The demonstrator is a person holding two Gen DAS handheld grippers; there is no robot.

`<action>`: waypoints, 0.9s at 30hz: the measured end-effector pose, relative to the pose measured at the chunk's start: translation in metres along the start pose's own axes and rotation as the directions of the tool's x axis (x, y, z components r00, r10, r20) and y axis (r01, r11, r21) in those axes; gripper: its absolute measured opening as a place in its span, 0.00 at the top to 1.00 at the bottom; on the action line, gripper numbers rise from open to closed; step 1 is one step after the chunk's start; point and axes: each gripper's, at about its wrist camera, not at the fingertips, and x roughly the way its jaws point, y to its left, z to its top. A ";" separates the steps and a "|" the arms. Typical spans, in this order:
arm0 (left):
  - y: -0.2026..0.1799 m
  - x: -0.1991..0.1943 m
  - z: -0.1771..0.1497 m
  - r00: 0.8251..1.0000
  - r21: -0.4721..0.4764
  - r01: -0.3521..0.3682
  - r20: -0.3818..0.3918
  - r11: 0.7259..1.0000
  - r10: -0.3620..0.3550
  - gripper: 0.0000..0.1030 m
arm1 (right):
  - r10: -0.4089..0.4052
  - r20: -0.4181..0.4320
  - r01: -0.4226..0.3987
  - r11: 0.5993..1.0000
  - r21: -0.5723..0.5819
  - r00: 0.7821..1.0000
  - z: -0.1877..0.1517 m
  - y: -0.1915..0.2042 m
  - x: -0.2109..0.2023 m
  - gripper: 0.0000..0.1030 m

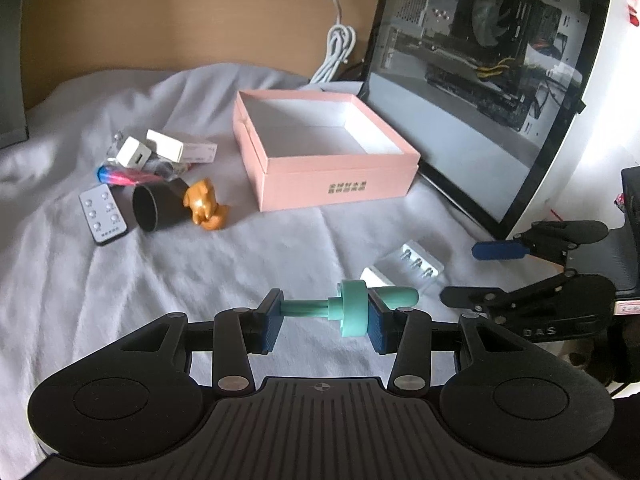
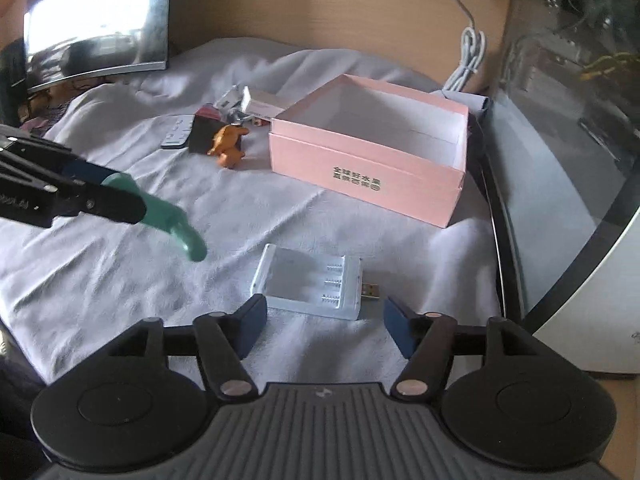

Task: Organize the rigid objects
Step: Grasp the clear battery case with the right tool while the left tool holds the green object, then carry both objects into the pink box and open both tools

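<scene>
My left gripper (image 1: 325, 322) is shut on a teal plastic pump head (image 1: 352, 314); its stem meets the left pad and its disc the right pad. In the right wrist view this teal pump head (image 2: 168, 220) sticks out of the left gripper (image 2: 100, 196) above the cloth. A white battery charger (image 2: 312, 280) with a USB plug lies on the grey cloth just ahead of my right gripper (image 2: 325, 320), which stands open with nothing between its pads. An open pink box (image 1: 336, 188) sits further back. The right gripper (image 1: 480, 274) shows at the right, beside the charger (image 1: 412, 268).
A pile lies left of the pink box (image 2: 360, 168): a remote (image 1: 102, 214), a black tube (image 1: 156, 208), an orange figurine (image 1: 204, 206), a white adapter (image 1: 134, 154) and a small white carton (image 1: 184, 146). A glass-sided computer case (image 1: 480, 80) walls the right. A coiled white cable (image 1: 336, 52) lies behind.
</scene>
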 end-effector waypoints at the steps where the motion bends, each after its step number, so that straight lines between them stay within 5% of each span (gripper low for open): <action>1: 0.000 0.000 -0.001 1.000 -0.001 0.001 -0.001 1.000 -0.001 0.54 | -0.005 -0.004 0.005 1.000 -0.009 1.000 0.000 0.001 0.004 0.35; 9: 0.013 -0.003 -0.008 0.999 -0.058 -0.035 -0.011 0.998 0.034 0.54 | 0.027 -0.045 -0.018 0.983 0.182 0.999 0.012 -0.010 0.031 0.35; 15: 0.023 -0.004 -0.011 0.999 -0.089 -0.041 -0.021 0.995 0.039 0.54 | -0.015 -0.021 0.016 0.998 0.062 1.000 0.022 0.021 0.042 0.32; 18: 0.027 -0.004 -0.011 0.999 -0.094 -0.038 -0.023 0.995 0.036 0.54 | -0.068 -0.024 0.069 0.997 0.044 0.997 0.021 0.022 0.052 0.27; 27: 0.029 0.004 -0.014 0.999 -0.097 0.003 -0.042 0.995 -0.007 0.54 | -0.060 -0.033 0.062 0.996 0.058 0.998 0.015 0.016 0.059 0.23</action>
